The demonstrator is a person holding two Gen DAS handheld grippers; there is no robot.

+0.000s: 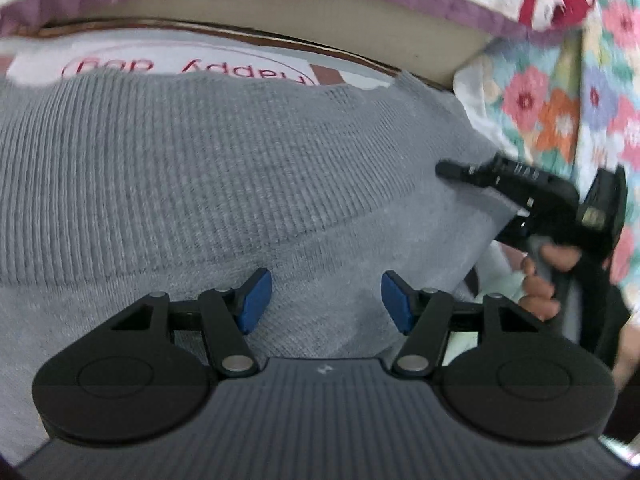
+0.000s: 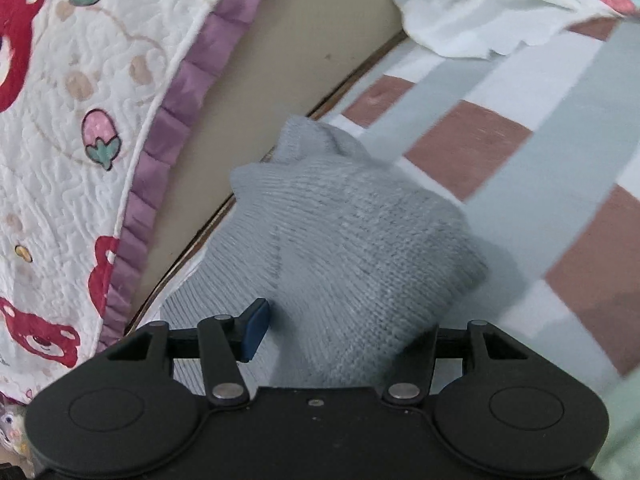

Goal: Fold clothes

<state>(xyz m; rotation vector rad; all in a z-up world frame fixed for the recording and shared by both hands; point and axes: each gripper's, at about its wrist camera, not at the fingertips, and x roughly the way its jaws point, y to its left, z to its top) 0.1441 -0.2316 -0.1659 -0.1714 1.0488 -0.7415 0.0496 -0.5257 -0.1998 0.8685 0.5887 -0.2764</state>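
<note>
A grey knit sweater (image 1: 224,168) lies spread on a checked sheet (image 2: 520,136), its ribbed band running across the left wrist view. My left gripper (image 1: 326,300) hovers over it, open; the blue pads (image 1: 256,300) stand wide apart, their inner faces bare, with flat fabric beneath. At the sweater's right edge a hand (image 1: 540,280) holds my right gripper (image 1: 472,176). In the right wrist view that gripper (image 2: 332,320) is shut on a bunched lump of the sweater (image 2: 352,232). The lump bulges over the right finger and hides its pad. Only the left pad (image 2: 256,328) shows.
A white quilt with red bears and a purple ruffle (image 2: 160,128) hangs over a beige board (image 2: 304,40) along the far side. A floral cloth (image 1: 560,112) lies to the right. A white cloth with red lettering (image 1: 180,60) sits beyond the sweater, and another white cloth (image 2: 460,20) at the far corner.
</note>
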